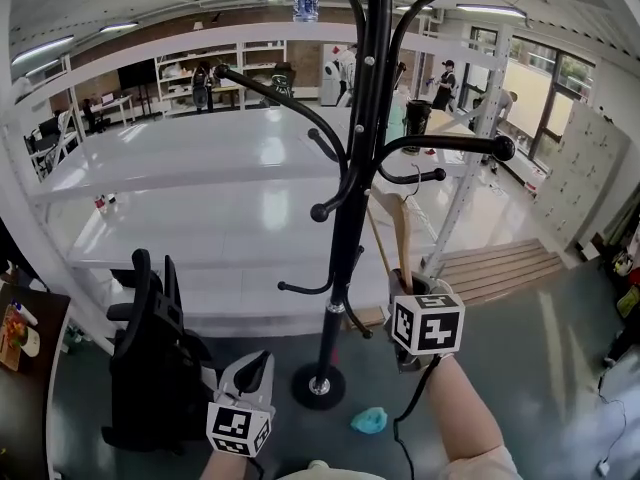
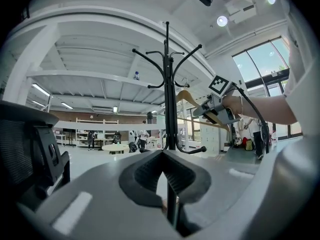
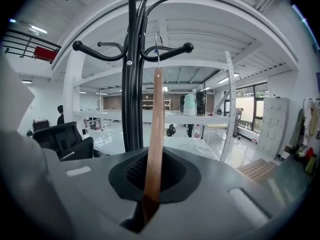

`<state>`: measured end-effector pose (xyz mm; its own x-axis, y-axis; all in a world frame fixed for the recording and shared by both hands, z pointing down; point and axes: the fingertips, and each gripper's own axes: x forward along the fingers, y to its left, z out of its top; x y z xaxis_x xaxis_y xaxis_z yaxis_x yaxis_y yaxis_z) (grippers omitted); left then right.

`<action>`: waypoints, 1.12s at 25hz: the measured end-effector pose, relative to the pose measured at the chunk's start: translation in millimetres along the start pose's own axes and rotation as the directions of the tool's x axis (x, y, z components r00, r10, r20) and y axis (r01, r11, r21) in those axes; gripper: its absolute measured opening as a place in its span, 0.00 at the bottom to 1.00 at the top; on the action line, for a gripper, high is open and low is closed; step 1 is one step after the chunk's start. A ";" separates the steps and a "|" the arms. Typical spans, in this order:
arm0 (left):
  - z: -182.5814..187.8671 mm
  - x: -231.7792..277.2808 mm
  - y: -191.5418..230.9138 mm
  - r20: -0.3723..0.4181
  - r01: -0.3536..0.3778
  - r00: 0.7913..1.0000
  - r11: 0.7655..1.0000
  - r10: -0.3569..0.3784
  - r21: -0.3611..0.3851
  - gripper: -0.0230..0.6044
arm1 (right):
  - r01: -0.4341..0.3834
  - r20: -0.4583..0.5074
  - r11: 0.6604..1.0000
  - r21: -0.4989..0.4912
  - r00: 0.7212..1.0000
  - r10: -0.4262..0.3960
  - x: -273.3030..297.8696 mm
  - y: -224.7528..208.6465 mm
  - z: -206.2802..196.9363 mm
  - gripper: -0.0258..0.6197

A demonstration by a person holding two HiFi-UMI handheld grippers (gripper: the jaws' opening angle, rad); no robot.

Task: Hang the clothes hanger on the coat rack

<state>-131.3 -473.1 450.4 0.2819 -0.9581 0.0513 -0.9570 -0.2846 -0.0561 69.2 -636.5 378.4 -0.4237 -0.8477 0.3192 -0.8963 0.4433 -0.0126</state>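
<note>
A black coat rack point(image 1: 345, 218) with curved, knob-tipped arms stands on a round base just ahead of me; it also rises in the left gripper view point(image 2: 168, 84) and the right gripper view point(image 3: 131, 84). My right gripper point(image 1: 402, 274) is shut on the lower end of a wooden clothes hanger point(image 1: 397, 230), held upright point(image 3: 156, 124). Its wire hook point(image 3: 157, 49) is level with a right-hand arm point(image 3: 170, 52) of the rack; I cannot tell whether it rests on it. My left gripper point(image 1: 258, 361) hangs low to the left of the rack's base, shut and holding nothing point(image 2: 162, 171).
A black office chair point(image 1: 150, 358) stands close on the left. A teal object point(image 1: 368, 420) lies on the floor by the base. White shelving point(image 1: 200, 178) runs behind the rack, with a wooden pallet point(image 1: 500, 268) at right. People stand far back.
</note>
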 end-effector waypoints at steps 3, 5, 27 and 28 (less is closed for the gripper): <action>-4.6 -0.4 5.2 -0.010 -0.007 1.000 1.000 0.007 -0.007 0.04 | -0.008 -0.023 1.000 -0.001 1.000 0.008 10.2 4.2 -6.0 0.08; -8.3 -1.6 8.0 -0.019 -0.013 1.000 1.000 0.012 -0.011 0.04 | -0.013 -0.040 1.000 0.003 0.999 0.013 16.0 5.6 -11.3 0.08; -28.0 -34.2 17.2 -0.040 -0.062 0.997 0.997 0.061 -0.037 0.04 | 0.023 0.151 0.999 0.036 0.988 -0.029 -1.1 5.8 -4.2 0.47; -26.6 -36.0 16.4 -0.038 -0.058 0.998 0.998 0.057 -0.036 0.04 | 0.023 0.161 0.999 0.034 0.987 -0.028 -7.3 7.8 -2.5 0.48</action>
<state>-158.9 -442.4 474.1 0.2241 -0.9708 0.0857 -0.9737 -0.2268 -0.0232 65.7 -626.2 378.3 -0.4141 -0.8956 0.1625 -0.9096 0.4137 -0.0377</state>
